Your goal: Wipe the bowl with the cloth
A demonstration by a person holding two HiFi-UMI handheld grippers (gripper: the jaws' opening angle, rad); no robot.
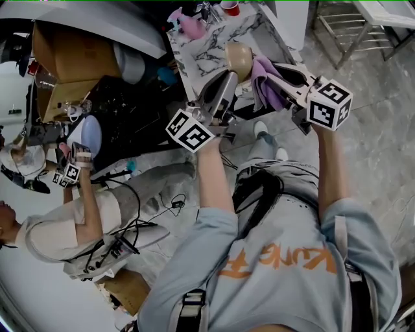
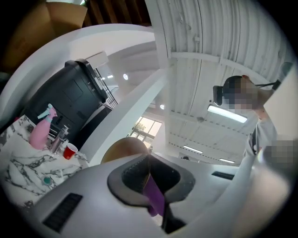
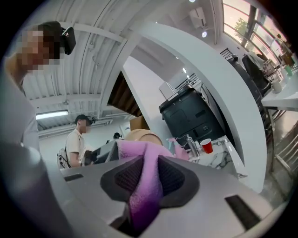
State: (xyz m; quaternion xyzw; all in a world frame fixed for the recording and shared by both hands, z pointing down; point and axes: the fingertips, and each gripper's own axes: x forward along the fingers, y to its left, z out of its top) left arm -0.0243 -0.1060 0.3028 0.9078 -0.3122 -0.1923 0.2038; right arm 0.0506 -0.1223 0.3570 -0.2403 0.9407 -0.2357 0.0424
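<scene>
In the head view a tan bowl (image 1: pixel 238 58) is held up above the marble table's near edge. My left gripper (image 1: pixel 229 76) is shut on its rim. My right gripper (image 1: pixel 275 76) is shut on a purple cloth (image 1: pixel 264 83), which lies against the bowl's right side. In the left gripper view the bowl (image 2: pixel 125 148) rises behind my left gripper (image 2: pixel 148 180), and a strip of the cloth (image 2: pixel 156 199) hangs between the pads. In the right gripper view the cloth (image 3: pixel 145 186) fills my right gripper (image 3: pixel 145 180), with the bowl (image 3: pixel 142 136) just beyond.
On the marble table (image 1: pixel 207 55) behind the bowl stand a pink spray bottle (image 1: pixel 188 24) and a red cup (image 1: pixel 229 8). A black machine (image 1: pixel 130 110) and a cardboard box (image 1: pixel 65 55) are at left. Another person (image 1: pixel 84 214) with grippers stands at lower left.
</scene>
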